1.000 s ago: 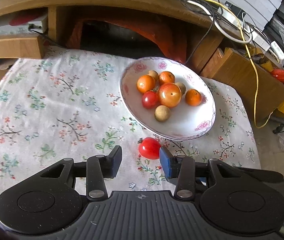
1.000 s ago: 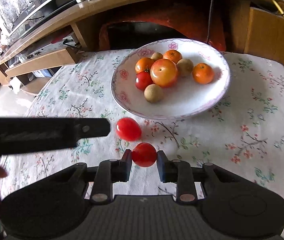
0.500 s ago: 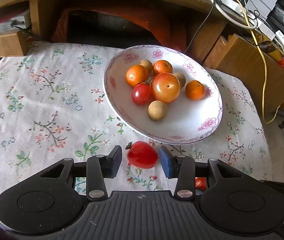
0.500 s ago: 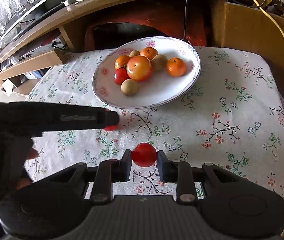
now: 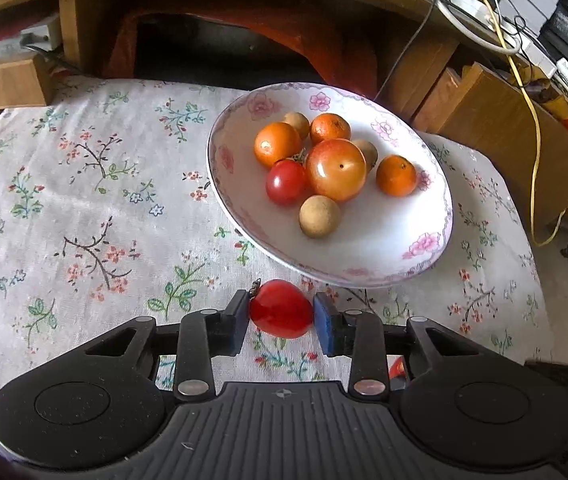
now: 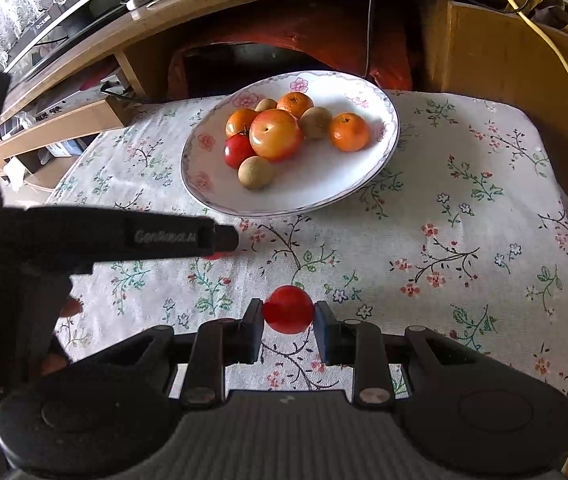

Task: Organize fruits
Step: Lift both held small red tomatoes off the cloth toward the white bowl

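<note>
A red cherry tomato (image 5: 282, 309) with a dark stem stub sits clamped between the pads of the left gripper (image 5: 282, 314), just in front of the near rim of the plate (image 5: 376, 240). A second red cherry tomato (image 6: 289, 309) is pinched the same way in the right gripper (image 6: 289, 314), above the floral tablecloth (image 6: 444, 220) and well short of the plate. Whether either tomato touches the cloth cannot be told.

The white plate, edged with pink flowers, stands on the tabletop and holds a close cluster of fruit: a large orange-red tomato (image 5: 336, 169) in the middle, a smaller red tomato (image 5: 286, 182) touching its left side, three small oranges (image 5: 277, 144) around it, and three brown longans, one of them (image 5: 320, 216) nearest the front.

In the right wrist view the left gripper reaches in from the left as a dark bar, with a sliver of its tomato showing under the tip. Behind the tabletop stand wooden furniture (image 5: 496, 120) and a yellow cable (image 5: 534, 128).
</note>
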`<state>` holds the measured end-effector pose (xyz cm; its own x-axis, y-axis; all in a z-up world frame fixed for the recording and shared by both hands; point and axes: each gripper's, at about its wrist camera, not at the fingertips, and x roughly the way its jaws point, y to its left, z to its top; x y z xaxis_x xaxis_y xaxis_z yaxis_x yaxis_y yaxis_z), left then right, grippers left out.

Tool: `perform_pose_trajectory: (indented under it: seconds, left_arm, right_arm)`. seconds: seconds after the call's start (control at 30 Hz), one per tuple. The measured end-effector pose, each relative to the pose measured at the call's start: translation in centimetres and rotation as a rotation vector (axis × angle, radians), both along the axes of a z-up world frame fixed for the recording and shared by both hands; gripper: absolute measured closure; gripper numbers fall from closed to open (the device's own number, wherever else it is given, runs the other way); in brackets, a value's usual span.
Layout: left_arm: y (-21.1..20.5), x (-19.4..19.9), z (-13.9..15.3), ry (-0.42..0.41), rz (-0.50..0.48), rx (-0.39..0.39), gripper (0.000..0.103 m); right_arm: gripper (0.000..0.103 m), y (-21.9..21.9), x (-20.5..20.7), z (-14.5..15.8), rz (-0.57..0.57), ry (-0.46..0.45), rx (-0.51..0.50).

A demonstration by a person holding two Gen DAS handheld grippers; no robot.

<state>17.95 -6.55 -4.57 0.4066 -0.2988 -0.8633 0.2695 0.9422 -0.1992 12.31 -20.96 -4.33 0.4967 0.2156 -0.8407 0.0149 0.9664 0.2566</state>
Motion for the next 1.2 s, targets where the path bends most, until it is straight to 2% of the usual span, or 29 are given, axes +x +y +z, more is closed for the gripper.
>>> perform_pose_trajectory:
  seconds: [0.43,0.97,1.2]
  left_arm:
    - [2.7,-5.2,2.1,0.016,-0.018,0.037,0.061]
    - [3.1,-10.5,0.9,0.066,-0.062,0.082,0.061]
    - [3.2,-11.8,0.7,0.023,-0.058,0.114,0.058]
  right_arm:
    - [0.074,0.7,-2.7,1.6,0.000,-0.008,-0.015]
    - [0.074,3.0,-7.7,0.3,0.024,0.049,-0.086]
    - [0.074,3.1,-8.1,0.0,0.047,0.050,-0.092]
